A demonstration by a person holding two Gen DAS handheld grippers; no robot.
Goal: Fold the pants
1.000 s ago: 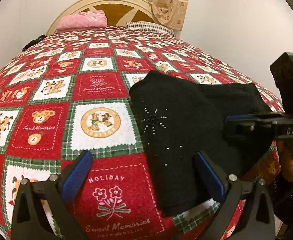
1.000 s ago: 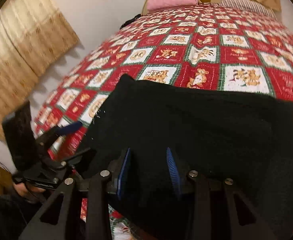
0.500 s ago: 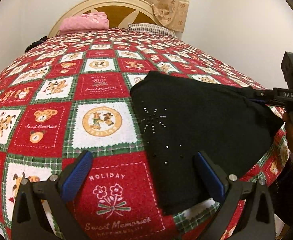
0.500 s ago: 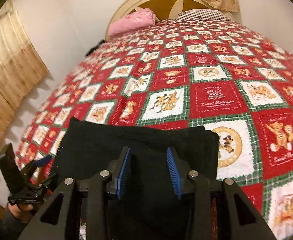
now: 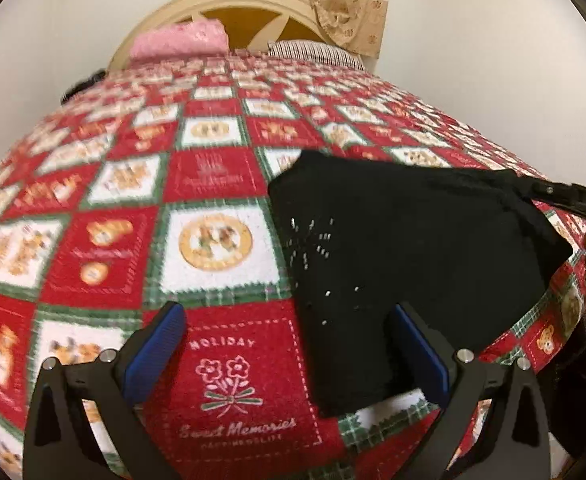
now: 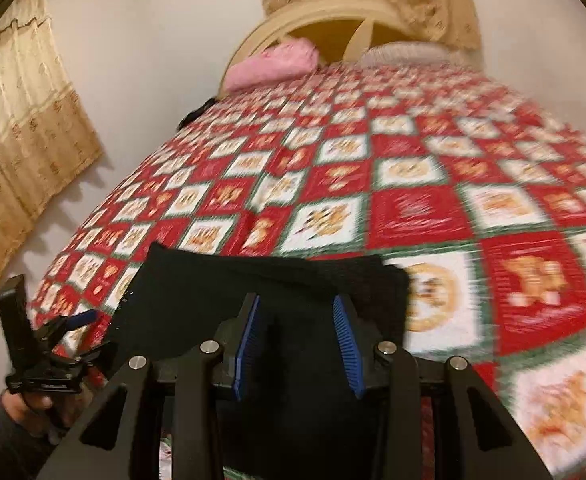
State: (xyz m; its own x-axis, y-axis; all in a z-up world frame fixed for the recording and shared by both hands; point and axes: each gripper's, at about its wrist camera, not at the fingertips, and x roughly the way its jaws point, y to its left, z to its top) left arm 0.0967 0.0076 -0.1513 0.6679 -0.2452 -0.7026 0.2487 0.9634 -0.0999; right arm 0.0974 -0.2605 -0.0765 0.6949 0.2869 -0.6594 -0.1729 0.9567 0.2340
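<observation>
Folded black pants (image 5: 413, 240) with small rhinestones lie flat near the front edge of the bed. My left gripper (image 5: 285, 316) hovers wide open over their left edge, one pad over the bedspread and the other over the cloth. In the right wrist view the pants (image 6: 197, 292) lie below and behind my right gripper (image 6: 297, 300). Its jaws stand partly apart and I see no cloth pinched between the pads. The right gripper (image 5: 533, 190) shows at the pants' far right corner, and the left gripper (image 6: 93, 332) shows at their left end.
A red, white and green patchwork bedspread (image 5: 213, 176) covers the bed. A pink pillow (image 5: 181, 40) and a striped pillow (image 5: 313, 50) lie at the cream headboard (image 6: 325, 20). Beige curtains (image 6: 21, 140) hang on the walls. A hand (image 6: 33, 404) holds the left gripper.
My right gripper pulled back off the pants toward their right end, rose a little and swung its view up the bed. The pants and the left gripper stayed put.
</observation>
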